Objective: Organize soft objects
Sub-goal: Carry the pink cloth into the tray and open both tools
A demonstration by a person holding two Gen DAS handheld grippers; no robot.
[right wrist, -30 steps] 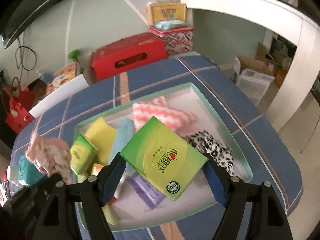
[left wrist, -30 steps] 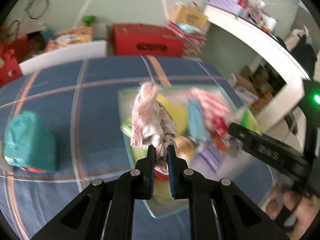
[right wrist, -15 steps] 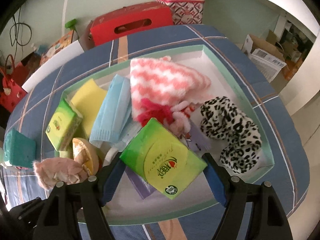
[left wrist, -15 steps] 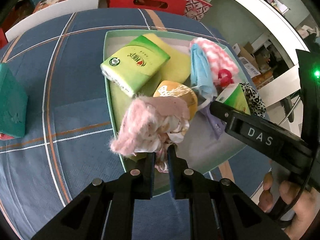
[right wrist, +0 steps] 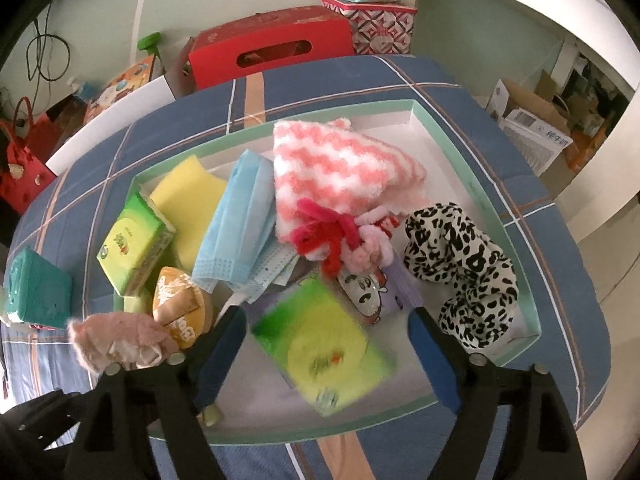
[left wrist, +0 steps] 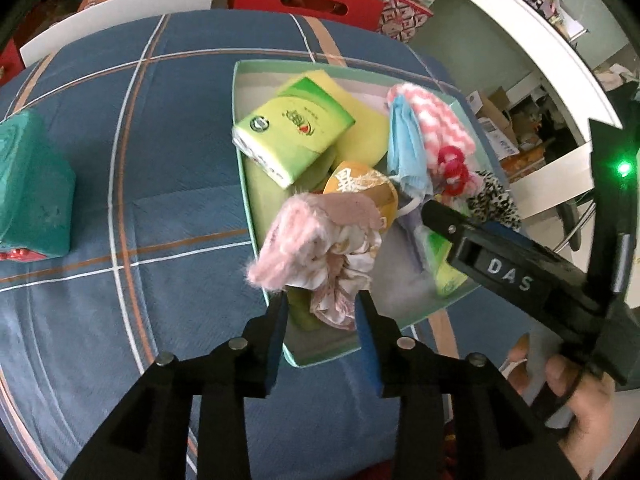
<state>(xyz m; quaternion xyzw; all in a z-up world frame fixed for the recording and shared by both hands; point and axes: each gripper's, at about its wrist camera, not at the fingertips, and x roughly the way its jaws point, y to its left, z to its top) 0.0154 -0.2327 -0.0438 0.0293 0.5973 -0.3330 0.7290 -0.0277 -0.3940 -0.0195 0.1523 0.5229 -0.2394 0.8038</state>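
Observation:
A mint-rimmed tray [left wrist: 240, 184] [right wrist: 472, 184] on the blue plaid cloth holds several soft items. My left gripper [left wrist: 320, 308] hovers over the tray's near left corner. Its jaws are opening, and the pink fluffy cloth [left wrist: 316, 240] [right wrist: 116, 340] sits loosely between the fingertips without being pressed. My right gripper [right wrist: 326, 312] is over the tray's near side, and its jaws are also opening wide. A green tissue pack [right wrist: 320, 352] lies blurred between them, clear of both pads. In the left wrist view, the right gripper's body [left wrist: 500, 272] crosses the tray's right side.
The tray also holds a second green tissue pack [right wrist: 136, 240], a yellow sponge [right wrist: 188, 200], a blue mask [right wrist: 240, 232], a pink-striped cloth [right wrist: 340, 168] and a leopard scrunchie [right wrist: 460, 264]. A teal pack [left wrist: 32, 188] lies on the cloth left of the tray. A red box [right wrist: 272, 48] stands behind.
The left gripper came down over the tray's corner with the pink cloth, and its jaws parted. The right jaws widened and the green tissue pack slipped down out of their grip.

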